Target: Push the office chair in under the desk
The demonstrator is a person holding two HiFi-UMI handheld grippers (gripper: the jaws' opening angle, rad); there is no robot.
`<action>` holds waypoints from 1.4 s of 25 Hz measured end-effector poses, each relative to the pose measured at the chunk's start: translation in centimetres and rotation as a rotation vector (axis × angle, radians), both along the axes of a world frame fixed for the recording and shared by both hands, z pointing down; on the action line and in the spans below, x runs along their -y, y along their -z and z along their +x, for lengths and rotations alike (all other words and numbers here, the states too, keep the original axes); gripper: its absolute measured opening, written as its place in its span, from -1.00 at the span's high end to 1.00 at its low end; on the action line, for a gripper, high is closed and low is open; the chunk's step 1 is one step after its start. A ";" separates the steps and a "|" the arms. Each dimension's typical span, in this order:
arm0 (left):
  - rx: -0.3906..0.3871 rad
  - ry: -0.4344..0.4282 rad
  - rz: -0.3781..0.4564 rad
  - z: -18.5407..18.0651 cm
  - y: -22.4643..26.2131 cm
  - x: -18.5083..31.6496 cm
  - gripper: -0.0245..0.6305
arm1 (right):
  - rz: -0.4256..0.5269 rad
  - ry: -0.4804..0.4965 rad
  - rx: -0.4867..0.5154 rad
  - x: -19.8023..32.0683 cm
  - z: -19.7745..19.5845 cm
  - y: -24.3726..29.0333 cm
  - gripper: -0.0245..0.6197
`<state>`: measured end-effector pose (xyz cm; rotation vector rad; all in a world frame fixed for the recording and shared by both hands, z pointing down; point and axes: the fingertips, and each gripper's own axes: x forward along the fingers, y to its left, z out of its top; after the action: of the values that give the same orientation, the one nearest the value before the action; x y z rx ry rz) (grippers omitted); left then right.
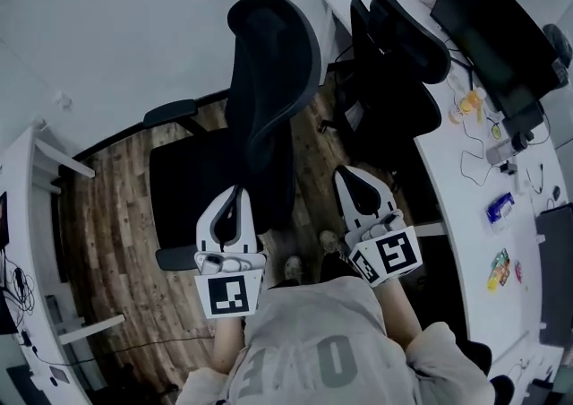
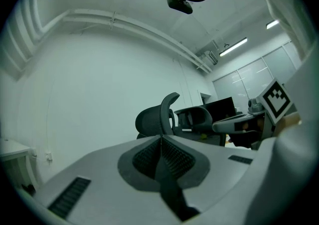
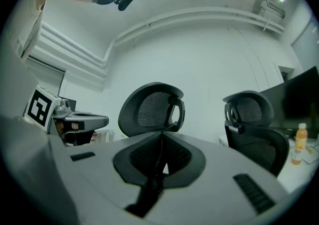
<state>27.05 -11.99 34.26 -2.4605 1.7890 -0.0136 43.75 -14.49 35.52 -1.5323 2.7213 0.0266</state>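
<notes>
The black mesh office chair (image 1: pixel 269 90) stands on the wood floor with its back toward me and its seat (image 1: pixel 183 179) to the left, out from the white desk (image 1: pixel 461 193) on the right. My left gripper (image 1: pixel 237 197) is held just behind the lower backrest, jaws shut and empty. My right gripper (image 1: pixel 351 181) hovers to the chair's right, also shut and empty. The left gripper view has its closed jaws (image 2: pixel 162 142) aimed at the chair's headrest (image 2: pixel 154 119), some way off. Over the right gripper's closed jaws (image 3: pixel 160 142) the backrest (image 3: pixel 152 109) stands ahead.
A second black chair (image 1: pixel 394 63) sits tucked against the desk, ahead and right of the first. Monitors (image 1: pixel 501 36), cables, a bottle (image 3: pixel 298 149) and small items lie on the desk. Another white table (image 1: pixel 22 242) runs along the left. My feet (image 1: pixel 309 260) stand between the grippers.
</notes>
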 end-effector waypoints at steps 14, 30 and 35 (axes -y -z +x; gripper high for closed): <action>-0.015 0.098 -0.012 0.1 1.6 2.5 0.37 | 0.016 0.362 0.055 9.5 -1.9 2.7 0.33; 0.056 0.173 -0.041 4.1 4.3 7.0 0.18 | -0.029 0.754 -0.073 19.3 -4.4 3.0 0.06; 0.206 0.277 -0.051 4.0 4.1 7.3 0.43 | -0.050 0.904 -0.071 19.6 -5.5 2.8 0.05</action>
<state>31.08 -19.31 30.14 -2.1302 2.0375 -0.3248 38.25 -34.06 32.74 -0.1937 3.1954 -0.0009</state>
